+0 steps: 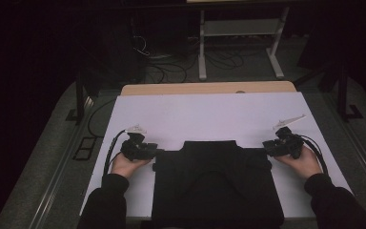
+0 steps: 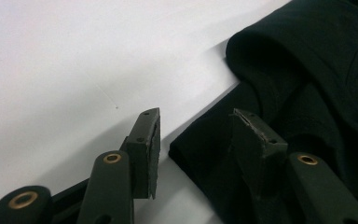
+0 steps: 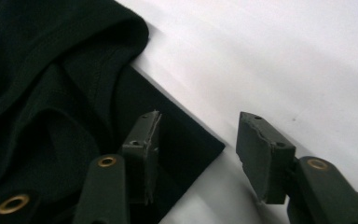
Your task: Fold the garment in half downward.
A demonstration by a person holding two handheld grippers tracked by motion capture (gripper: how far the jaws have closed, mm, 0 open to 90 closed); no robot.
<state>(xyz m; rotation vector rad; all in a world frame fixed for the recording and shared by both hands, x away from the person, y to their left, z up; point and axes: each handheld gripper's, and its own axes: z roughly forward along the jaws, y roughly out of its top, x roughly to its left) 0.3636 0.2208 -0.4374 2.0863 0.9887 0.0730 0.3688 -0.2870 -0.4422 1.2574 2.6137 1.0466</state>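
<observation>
garment: black folded cloth garment [image 1: 217, 183], lies flat on the near half of the white tabletop [image 1: 209, 114], centred between the two hands, near edge at the tabletop's front edge.
left gripper: black two-jaw left gripper [image 1: 159, 151] in the person's left hand [image 1: 126, 164], low at the garment's upper left corner.
left jaws: about half open, straddling the corner edge of the cloth [image 2: 200, 154]; one jaw over bare tabletop [image 2: 74, 70], the other over the fabric; gap visible at both pads, no pinch yet.
right gripper: black two-jaw right gripper [image 1: 265, 147] in the right hand [image 1: 305, 162], low at the garment's upper right corner.
right jaws: about half open, corner of the cloth [image 3: 186, 140] between them; one jaw over fabric, one over tabletop [image 3: 284, 56]; pads not pressing on it.
far edge: bare wooden strip [image 1: 209, 88] beyond the white sheet.
beyond: white metal frame [image 1: 240, 40] and loose cables [image 1: 171, 71] on the dark floor.
</observation>
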